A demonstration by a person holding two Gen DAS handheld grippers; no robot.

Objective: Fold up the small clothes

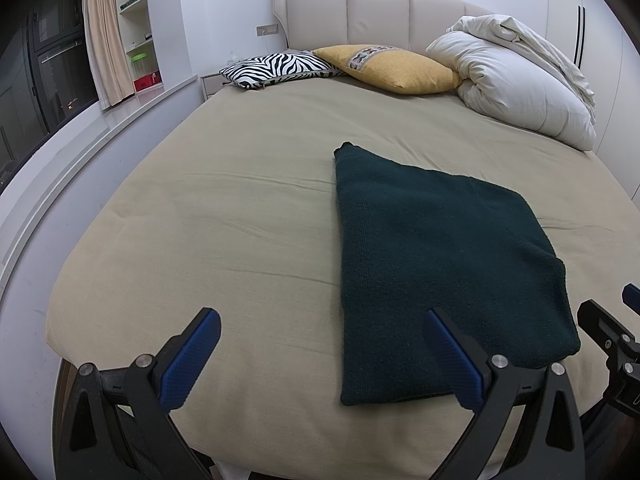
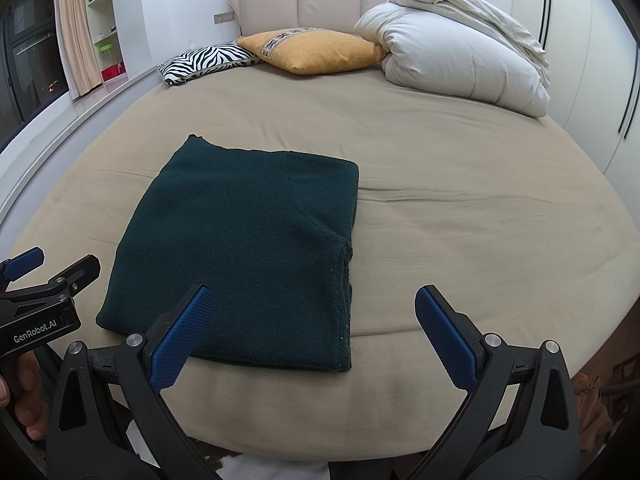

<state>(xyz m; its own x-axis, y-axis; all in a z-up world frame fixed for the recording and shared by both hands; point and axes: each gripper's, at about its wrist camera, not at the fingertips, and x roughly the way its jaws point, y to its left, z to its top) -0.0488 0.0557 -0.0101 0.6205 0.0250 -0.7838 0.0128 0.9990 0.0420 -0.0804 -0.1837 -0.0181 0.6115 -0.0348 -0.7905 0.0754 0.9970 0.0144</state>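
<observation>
A dark green knit garment lies folded into a flat rectangle on the beige bed. It also shows in the right wrist view. My left gripper is open and empty, just short of the garment's near left corner. My right gripper is open and empty, over the garment's near right corner. The right gripper shows at the right edge of the left wrist view. The left gripper shows at the left edge of the right wrist view.
At the head of the bed lie a zebra-print pillow, a yellow pillow and a bundled white duvet. A window ledge runs along the left. White wardrobe doors stand at the right.
</observation>
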